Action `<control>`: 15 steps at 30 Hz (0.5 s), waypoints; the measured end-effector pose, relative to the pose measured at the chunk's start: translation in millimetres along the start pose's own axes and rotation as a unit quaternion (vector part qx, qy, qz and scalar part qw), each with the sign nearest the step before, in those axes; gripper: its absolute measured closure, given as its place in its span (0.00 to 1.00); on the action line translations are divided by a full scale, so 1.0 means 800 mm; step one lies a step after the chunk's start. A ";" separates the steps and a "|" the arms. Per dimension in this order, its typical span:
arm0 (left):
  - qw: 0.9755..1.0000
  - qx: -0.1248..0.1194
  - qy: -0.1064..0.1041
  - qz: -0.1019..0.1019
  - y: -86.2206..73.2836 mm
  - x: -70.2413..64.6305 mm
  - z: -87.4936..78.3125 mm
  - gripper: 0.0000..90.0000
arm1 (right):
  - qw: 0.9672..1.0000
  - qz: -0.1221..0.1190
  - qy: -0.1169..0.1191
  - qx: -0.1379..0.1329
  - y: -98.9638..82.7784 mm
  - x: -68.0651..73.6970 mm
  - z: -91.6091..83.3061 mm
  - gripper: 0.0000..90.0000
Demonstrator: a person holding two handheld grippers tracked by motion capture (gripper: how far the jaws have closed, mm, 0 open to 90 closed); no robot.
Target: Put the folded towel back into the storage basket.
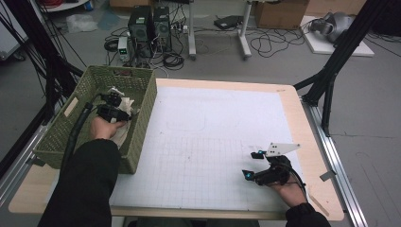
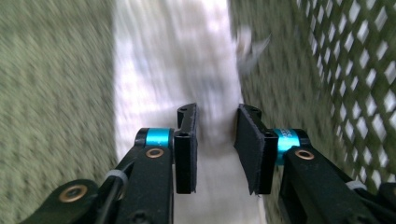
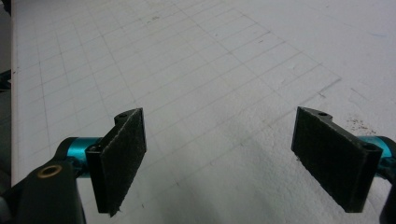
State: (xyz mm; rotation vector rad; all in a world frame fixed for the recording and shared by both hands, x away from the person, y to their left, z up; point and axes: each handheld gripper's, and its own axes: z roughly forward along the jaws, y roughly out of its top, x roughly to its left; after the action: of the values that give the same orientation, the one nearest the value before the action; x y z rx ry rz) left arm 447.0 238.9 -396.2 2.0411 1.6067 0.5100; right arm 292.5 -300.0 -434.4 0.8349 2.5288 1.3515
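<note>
Cloth (image 1: 124, 118), white, lies in the green basket (image 1: 142, 123) at the table's (image 1: 302, 142) far left, crumpled against the right wall. In the left gripper view it runs as a pale strip (image 2: 173, 70), long axis straight ahead between the pads. Left gripper (image 1: 113, 105) is inside the basket over the cloth, jaws parted with a narrow gap, not clamped. Right gripper (image 1: 250, 165) rests on the gridded mat (image 1: 213, 137) at near right, jaws wide apart, nothing between them
</note>
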 end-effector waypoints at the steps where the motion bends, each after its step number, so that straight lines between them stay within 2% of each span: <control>1: 1.000 -0.007 0.004 0.003 0.001 -0.001 -0.001 0.72 | 1.000 0.000 0.000 0.000 0.000 0.000 0.000 0.19; 5: 0.999 -0.027 0.028 0.011 0.002 -0.001 -0.002 0.71 | 1.000 0.000 0.000 0.000 0.000 0.000 0.000 0.19; 7: 0.999 -0.026 0.019 0.018 -0.001 -0.003 0.003 0.71 | 1.000 0.001 0.003 0.002 0.000 0.001 0.000 0.19; 9: 0.999 -0.007 -0.004 0.040 -0.006 -0.008 0.012 0.73 | 1.000 0.001 0.003 0.003 0.000 0.001 0.000 0.19; 10: 0.998 0.010 -0.015 0.060 -0.011 -0.013 0.017 0.73 | 1.000 0.000 0.003 0.003 0.000 0.001 0.000 0.19; 11: 0.997 0.020 -0.013 0.076 -0.013 -0.016 0.020 0.72 | 1.000 0.000 0.003 0.003 0.000 0.001 0.000 0.19; 12: 0.995 0.018 -0.003 0.096 -0.014 -0.022 0.021 0.71 | 1.000 0.000 0.003 0.003 0.000 0.001 0.000 0.19; 13: 0.995 0.017 -0.003 0.100 -0.013 -0.023 0.021 0.71 | 1.000 0.000 0.003 0.003 0.000 0.001 0.000 0.19; 15: 0.995 0.016 -0.005 0.096 -0.013 -0.022 0.020 0.71 | 1.000 0.002 0.005 0.003 0.000 0.002 0.000 0.19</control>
State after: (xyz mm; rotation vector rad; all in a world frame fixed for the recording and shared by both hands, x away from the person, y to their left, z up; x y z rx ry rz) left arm 443.5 221.1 -415.1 2.2312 1.4284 0.5433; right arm 291.4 -299.1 -434.6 0.8362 2.5414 1.3517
